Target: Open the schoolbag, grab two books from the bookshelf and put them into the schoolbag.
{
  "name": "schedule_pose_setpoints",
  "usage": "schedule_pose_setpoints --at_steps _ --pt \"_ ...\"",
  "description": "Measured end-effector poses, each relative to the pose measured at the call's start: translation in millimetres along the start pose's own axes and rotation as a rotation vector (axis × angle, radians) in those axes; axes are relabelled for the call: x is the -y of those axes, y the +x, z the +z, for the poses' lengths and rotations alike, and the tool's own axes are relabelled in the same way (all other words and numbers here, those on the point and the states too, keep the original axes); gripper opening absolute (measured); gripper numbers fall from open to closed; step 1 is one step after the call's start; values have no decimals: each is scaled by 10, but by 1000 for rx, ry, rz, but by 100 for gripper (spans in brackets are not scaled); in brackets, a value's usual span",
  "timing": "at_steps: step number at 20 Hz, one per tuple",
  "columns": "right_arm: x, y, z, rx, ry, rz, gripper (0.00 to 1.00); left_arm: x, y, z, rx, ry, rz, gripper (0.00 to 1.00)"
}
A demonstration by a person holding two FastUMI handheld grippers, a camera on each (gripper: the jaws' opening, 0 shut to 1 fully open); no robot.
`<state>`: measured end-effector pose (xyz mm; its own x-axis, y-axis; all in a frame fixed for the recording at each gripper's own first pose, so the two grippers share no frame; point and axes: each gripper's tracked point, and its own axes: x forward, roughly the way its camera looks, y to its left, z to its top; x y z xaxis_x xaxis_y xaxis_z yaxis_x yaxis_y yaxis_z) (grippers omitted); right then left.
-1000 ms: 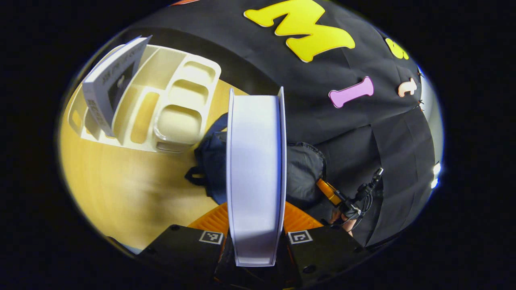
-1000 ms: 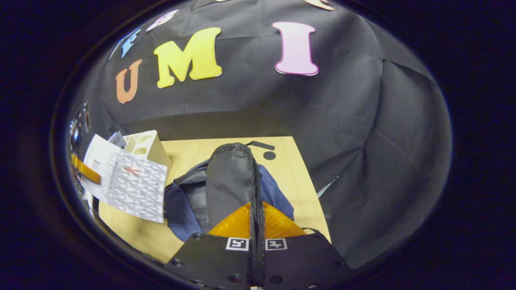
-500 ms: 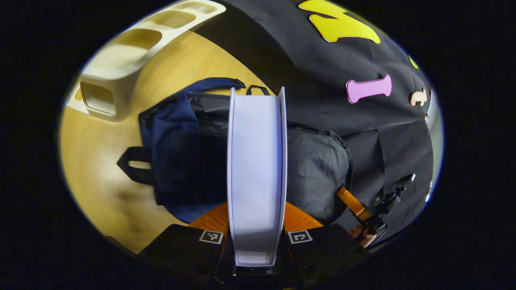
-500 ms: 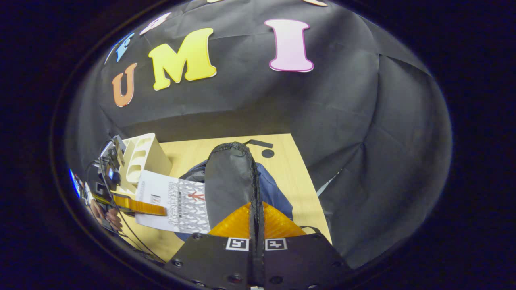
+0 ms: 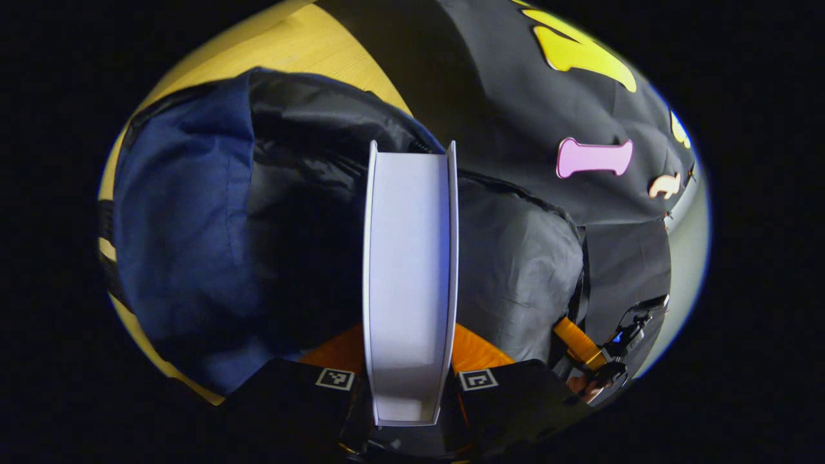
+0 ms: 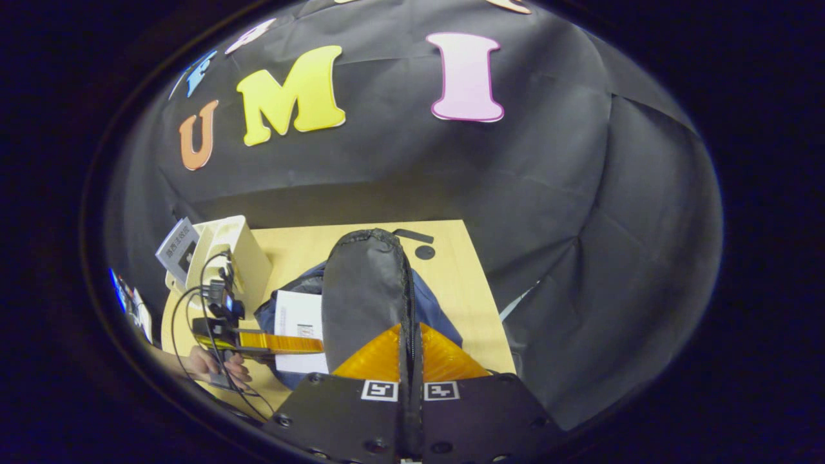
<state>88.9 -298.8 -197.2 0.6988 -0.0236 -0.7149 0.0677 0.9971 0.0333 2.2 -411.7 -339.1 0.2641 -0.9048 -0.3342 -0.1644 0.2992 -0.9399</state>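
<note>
Left gripper: fingers pinch a white book, edge-on, partly inside the open schoolbag mid-table. Right gripper: pressed together on the bag's raised dark flap. Bookshelf, one book in it, at the table's left edge.

No legible text or labels.

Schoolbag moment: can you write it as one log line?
left tongs: hold white book | right tongs: hold flap | dark blue fabric schoolbag: open
</note>
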Motion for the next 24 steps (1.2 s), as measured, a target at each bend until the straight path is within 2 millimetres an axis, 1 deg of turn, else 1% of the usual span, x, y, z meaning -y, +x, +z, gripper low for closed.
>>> schedule_pose_setpoints --at_steps 1,2,3,4,5,6,7,8,9,10,11,12,13,14,15,16,18,19,20,21,22,23,24 --pt "-18 23 -1 -2 -1 2 0 -43 28 10 -2 -17 -18 46" --pt "-35 46 -5 -5 -3 3 0 -93 67 9 -8 -36 -17 53" --pt "-51 59 -21 -10 -5 6 3 -174 111 3 -13 -46 9 48" --pt "-71 69 -20 -12 -8 8 0 -244 111 -24 -31 -55 20 57" --pt "-75 75 -35 -13 -10 8 0 -316 106 -14 -46 -68 49 62" --pt "-79 86 -38 -15 -9 8 0 -338 121 -29 -63 -93 65 80" --pt "-84 94 -51 -18 -6 9 0 -346 101 -22 -75 -114 77 72" --pt "-75 112 -54 -21 -2 9 0 -384 79 -40 -95 -121 110 76" --pt "-81 121 -54 -21 1 8 0 -424 12 -39 -100 -125 159 81" --pt "-80 130 -52 -22 4 7 0 -426 -37 -41 -105 -119 194 83" --pt "-85 129 -56 -21 6 8 0 -410 -110 -45 -111 -102 223 83" --pt "-93 138 -61 -21 6 8 0 -393 -190 -52 -117 -70 266 99" --pt "-112 137 -58 -19 4 9 0 -409 -343 -70 -137 0 346 98" --pt "-125 135 -58 -18 0 7 0 -375 -469 -54 -142 64 390 98" --pt "-131 125 -65 -17 -3 8 0 -312 -562 -11 -129 121 409 99" --pt "-148 116 -82 -17 -2 9 0 -206 -659 45 -111 178 427 98" --pt "-185 113 -82 -13 2 10 0 -96 -852 157 -89 314 509 98" --pt "-189 98 -88 -10 4 8 0 -47 -999 198 -78 379 551 98" --pt "-207 86 -102 -6 4 6 0 40 -1193 245 -69 455 594 98" --pt "-230 82 -106 -4 4 4 0 104 -1293 257 -68 498 618 98" --pt "-252 74 -116 -3 -2 1 0 101 -1396 227 -76 530 645 98" --pt "-283 65 -126 0 -22 -6 2 119 -1626 222 -88 569 703 98" --pt "-307 65 -136 2 -32 -8 0 148 -1790 220 -88 592 729 98"
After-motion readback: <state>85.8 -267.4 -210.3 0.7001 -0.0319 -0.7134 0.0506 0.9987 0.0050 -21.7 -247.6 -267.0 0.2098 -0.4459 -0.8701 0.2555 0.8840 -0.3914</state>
